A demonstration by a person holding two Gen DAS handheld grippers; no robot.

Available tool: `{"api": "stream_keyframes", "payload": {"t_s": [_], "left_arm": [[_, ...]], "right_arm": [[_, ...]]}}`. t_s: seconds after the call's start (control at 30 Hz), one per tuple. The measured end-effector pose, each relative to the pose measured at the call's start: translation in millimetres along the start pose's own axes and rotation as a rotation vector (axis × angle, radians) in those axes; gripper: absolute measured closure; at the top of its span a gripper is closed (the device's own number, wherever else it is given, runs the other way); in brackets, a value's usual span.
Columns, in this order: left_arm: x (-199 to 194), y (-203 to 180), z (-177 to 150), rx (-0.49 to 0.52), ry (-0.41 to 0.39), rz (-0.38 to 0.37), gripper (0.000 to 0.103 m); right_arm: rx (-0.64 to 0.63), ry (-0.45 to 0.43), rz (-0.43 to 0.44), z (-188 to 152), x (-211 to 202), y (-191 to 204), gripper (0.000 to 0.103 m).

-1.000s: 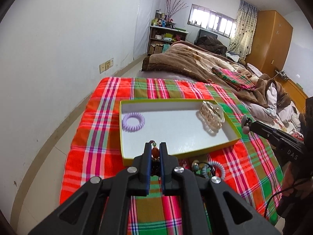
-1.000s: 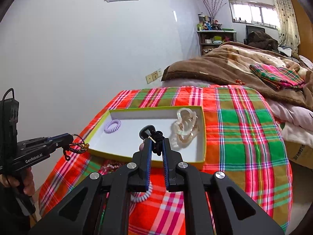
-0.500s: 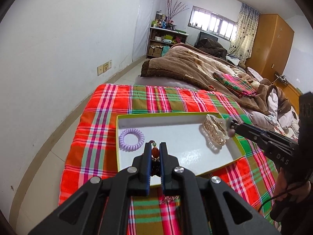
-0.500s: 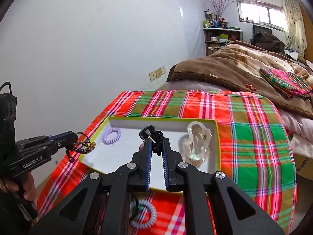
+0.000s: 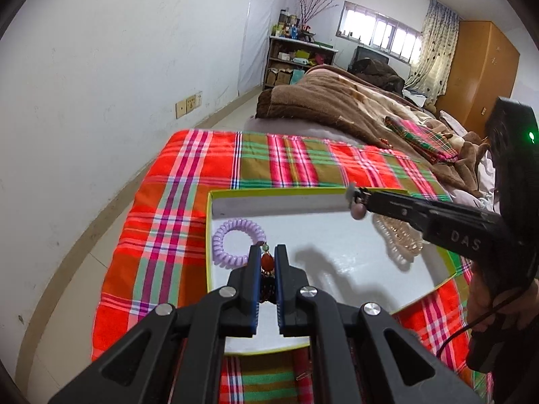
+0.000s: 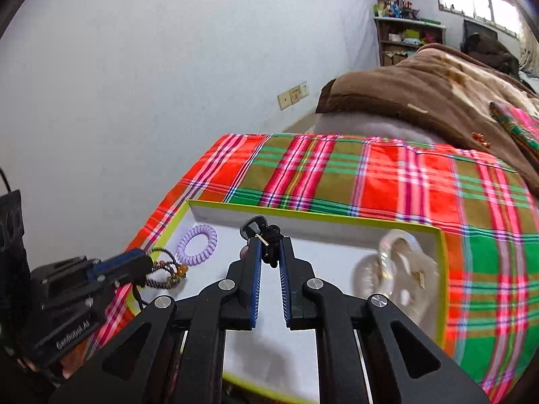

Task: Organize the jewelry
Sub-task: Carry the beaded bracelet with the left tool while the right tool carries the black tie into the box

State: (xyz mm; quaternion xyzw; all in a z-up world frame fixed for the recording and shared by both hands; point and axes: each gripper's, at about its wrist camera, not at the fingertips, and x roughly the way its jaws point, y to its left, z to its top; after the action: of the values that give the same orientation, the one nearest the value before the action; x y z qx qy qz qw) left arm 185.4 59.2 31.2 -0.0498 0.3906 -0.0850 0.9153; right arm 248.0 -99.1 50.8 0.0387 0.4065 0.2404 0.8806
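Observation:
A shallow white box with a yellow-green rim [image 5: 209, 222] [image 6: 444, 269] lies on the plaid cloth. In it are a lilac spiral hair tie [image 5: 235, 240] [image 6: 197, 244] at the left and a pale clear hair claw [image 5: 401, 240] [image 6: 397, 269] at the right. My left gripper [image 5: 267, 252] [image 6: 148, 266] is shut on a beaded bracelet [image 5: 267, 262] [image 6: 166, 271] over the box's left side. My right gripper [image 6: 269, 240] [image 5: 357, 202] is shut on a small black corded piece [image 6: 266, 235] above the box's middle.
The red, green and tan plaid cloth [image 5: 188, 181] [image 6: 370, 171] covers the bed end, with a white wall close on the left. A brown blanket [image 5: 337, 107] [image 6: 438, 77] lies beyond. A shelf and wardrobe stand at the far wall.
Both grippers have moved forward over the box, still holding their pieces. The loose items on the cloth in front of the box have passed out of view.

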Motion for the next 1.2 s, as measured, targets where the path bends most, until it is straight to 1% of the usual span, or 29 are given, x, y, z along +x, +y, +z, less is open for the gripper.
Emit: {"api": "stream_keyframes", "payload": {"t_s": [0.27, 0.6, 0.97, 1.2], "left_arm": [[15.2, 9.5, -6.3, -0.002, 0.029, 0.018, 0.095], [22.3, 13.5, -11.1, 0.000, 0.053, 0.031, 0.095], [27.6, 15.4, -15.6, -0.005, 0.073, 0.043, 0.095], [27.5, 16.5, -17.3, -0.016, 0.077, 0.037, 0.095]], "right_arm": [[-0.033, 0.068, 0.005, 4.7, 36.7, 10.5, 0.092], [-0.045, 0.124, -0.009, 3.7, 61.0, 10.2, 0.092], [-0.062, 0.141, -0.036, 2.9, 66.8, 9.5, 0.092], [-0.058, 0.150, -0.032, 2.2, 69.7, 9.1, 0.092]]}}
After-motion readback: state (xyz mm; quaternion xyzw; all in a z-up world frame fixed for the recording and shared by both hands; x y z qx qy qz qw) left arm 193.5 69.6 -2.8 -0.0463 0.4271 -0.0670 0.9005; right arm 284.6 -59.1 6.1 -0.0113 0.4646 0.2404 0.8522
